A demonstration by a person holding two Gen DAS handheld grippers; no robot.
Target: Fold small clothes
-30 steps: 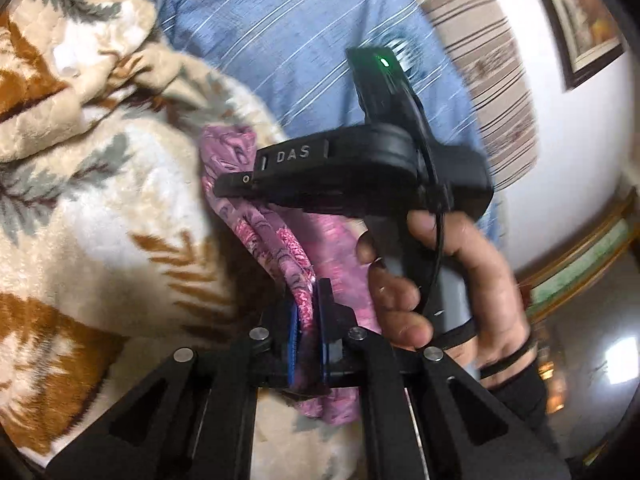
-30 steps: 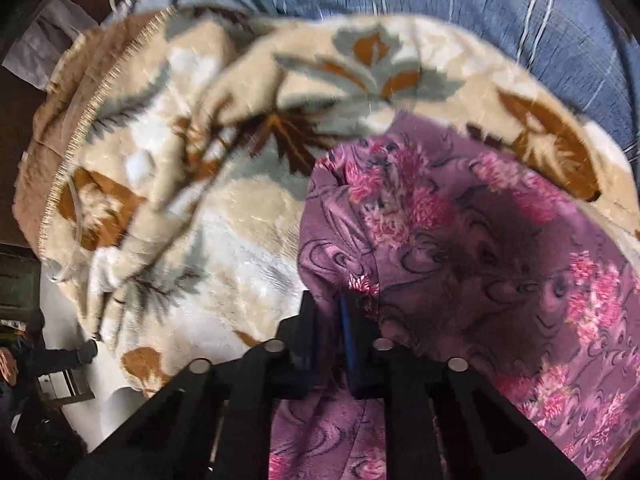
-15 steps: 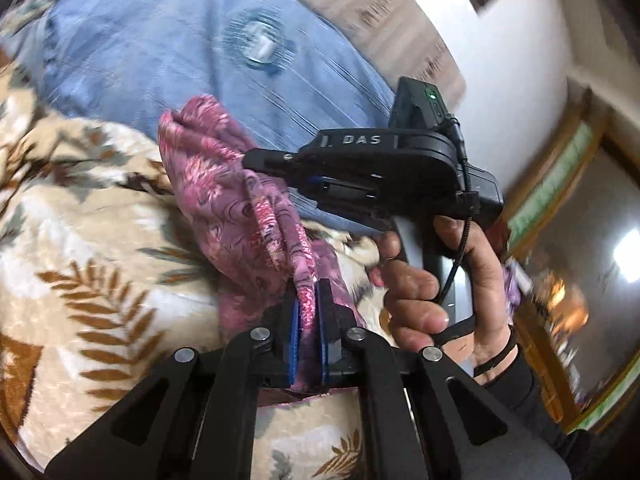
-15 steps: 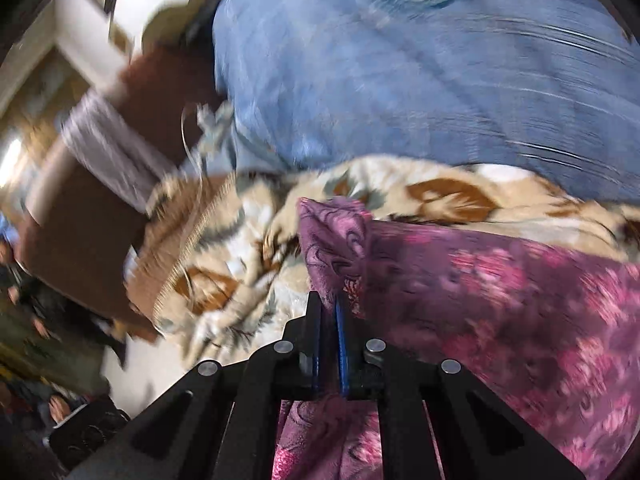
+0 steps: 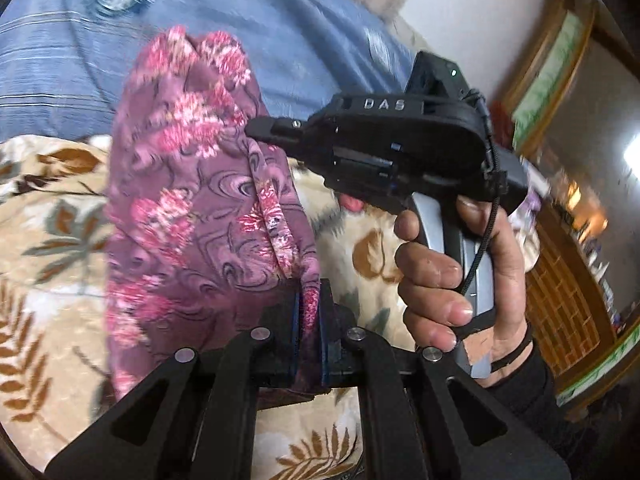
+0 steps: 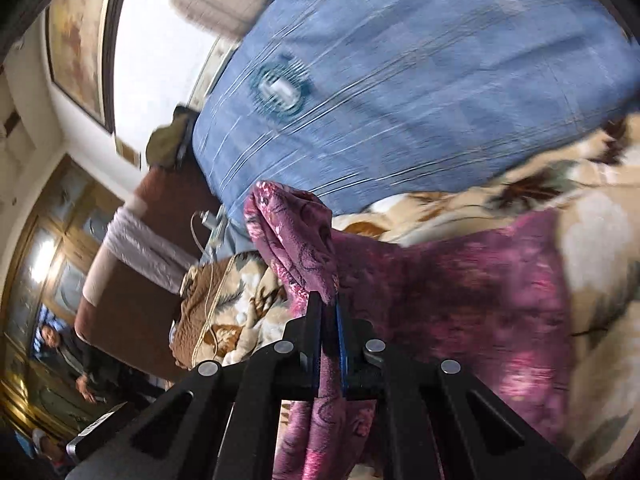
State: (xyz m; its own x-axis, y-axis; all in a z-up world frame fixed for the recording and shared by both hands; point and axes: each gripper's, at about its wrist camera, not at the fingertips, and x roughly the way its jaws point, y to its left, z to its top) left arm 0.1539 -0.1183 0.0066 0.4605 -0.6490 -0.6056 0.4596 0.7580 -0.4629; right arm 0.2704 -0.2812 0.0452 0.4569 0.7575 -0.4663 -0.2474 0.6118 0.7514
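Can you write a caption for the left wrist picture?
Both grippers, left gripper and right gripper, pinch a purple flowery cloth above a leafy blanket.

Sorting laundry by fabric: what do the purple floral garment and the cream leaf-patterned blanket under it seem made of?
Purple floral garment: likely thin, smooth woven cloth; it drapes and gathers into fine folds. Cream leaf-patterned blanket: probably plush fleece; its surface looks thick, fuzzy and matte.

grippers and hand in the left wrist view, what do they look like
The left gripper is matte black with blue pads and silver rivets. The right gripper is black, embossed DAS, with a green light, grey handle and black cable. The hand has a black sleeve and strap.
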